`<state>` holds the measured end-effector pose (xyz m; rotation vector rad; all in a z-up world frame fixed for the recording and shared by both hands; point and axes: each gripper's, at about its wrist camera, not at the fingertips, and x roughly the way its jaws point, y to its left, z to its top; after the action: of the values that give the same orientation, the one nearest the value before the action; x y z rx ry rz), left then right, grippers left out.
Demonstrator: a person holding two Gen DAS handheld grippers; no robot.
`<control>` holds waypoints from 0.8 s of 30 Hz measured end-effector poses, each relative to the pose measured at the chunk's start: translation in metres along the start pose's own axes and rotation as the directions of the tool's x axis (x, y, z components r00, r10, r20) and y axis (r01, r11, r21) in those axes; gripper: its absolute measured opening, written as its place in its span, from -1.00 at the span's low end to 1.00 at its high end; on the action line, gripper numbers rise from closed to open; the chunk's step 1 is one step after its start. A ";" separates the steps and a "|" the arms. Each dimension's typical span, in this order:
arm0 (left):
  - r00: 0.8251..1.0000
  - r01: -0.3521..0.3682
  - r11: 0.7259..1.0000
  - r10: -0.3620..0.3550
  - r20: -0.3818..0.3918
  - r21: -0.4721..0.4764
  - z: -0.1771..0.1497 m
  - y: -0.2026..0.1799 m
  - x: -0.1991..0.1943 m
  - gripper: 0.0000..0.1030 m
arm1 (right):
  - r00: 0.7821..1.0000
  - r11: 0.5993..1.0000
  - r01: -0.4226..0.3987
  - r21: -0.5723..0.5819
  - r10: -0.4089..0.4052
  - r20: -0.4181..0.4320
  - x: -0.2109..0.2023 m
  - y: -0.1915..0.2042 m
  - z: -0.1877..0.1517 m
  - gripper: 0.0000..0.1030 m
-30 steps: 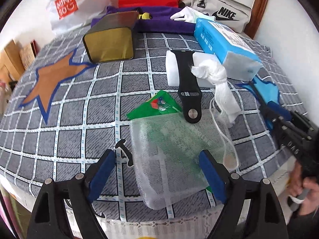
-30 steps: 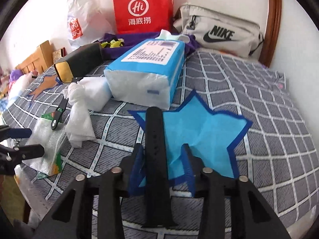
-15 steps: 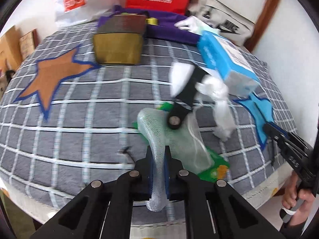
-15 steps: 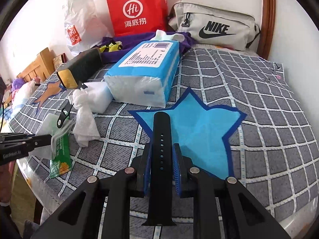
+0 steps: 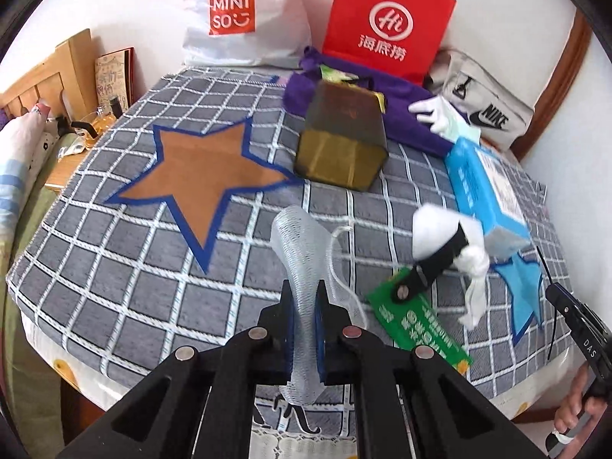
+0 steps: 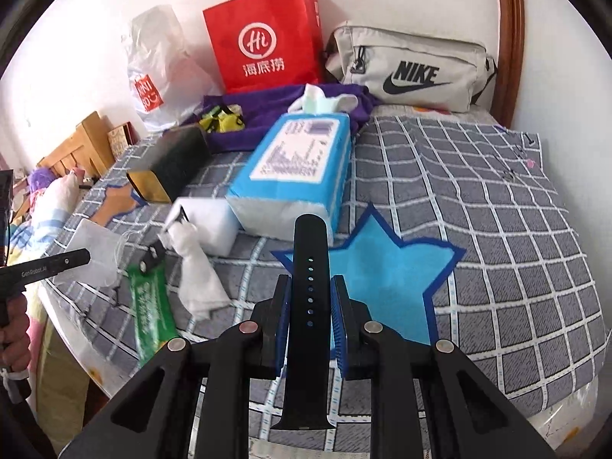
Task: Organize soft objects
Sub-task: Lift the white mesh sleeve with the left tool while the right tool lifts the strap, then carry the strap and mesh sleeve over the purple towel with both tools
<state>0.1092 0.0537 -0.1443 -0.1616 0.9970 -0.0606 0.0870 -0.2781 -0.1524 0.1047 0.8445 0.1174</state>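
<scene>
Left tool [image 5: 304, 306] pinches a limp mesh bag [image 5: 302, 244] over the bed's [image 5: 114, 267] open checked edge; right tool [image 6: 309, 306] grips a smooth black strap [image 6: 310, 267].

mesh bag [image 5: 302, 267]: sheer net | strap [image 6: 310, 279]: matt rubber | bedcover [image 5: 114, 267]: woven cloth | red bag [image 5: 386, 23]: glossy paper

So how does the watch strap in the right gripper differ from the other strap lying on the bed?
The strap in the right gripper is clamped between the jaws and held up off the blue star patch; the second strap lies loose across the white sponge and green packet.
The held strap shows a row of small holes; the loose one shows a round metal stud at its end.
Both are black, flexible bands.
</scene>
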 end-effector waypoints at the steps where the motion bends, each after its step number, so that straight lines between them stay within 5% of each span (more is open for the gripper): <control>1: 1.000 0.002 1.000 -0.002 0.007 -0.004 0.003 0.001 -0.002 -0.83 | 1.000 1.000 0.002 -0.001 -0.002 0.006 -0.003 0.001 0.004 -0.61; 24: 0.987 0.081 0.996 -0.083 0.138 0.021 0.094 -0.021 -0.034 -0.83 | 0.994 0.999 -0.031 -0.021 0.033 0.107 -0.025 0.011 0.094 -0.61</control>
<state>0.1702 0.0476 -0.0624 -0.1900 0.8505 -0.1310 0.1403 -0.2749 -0.0703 0.1051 0.7342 0.1486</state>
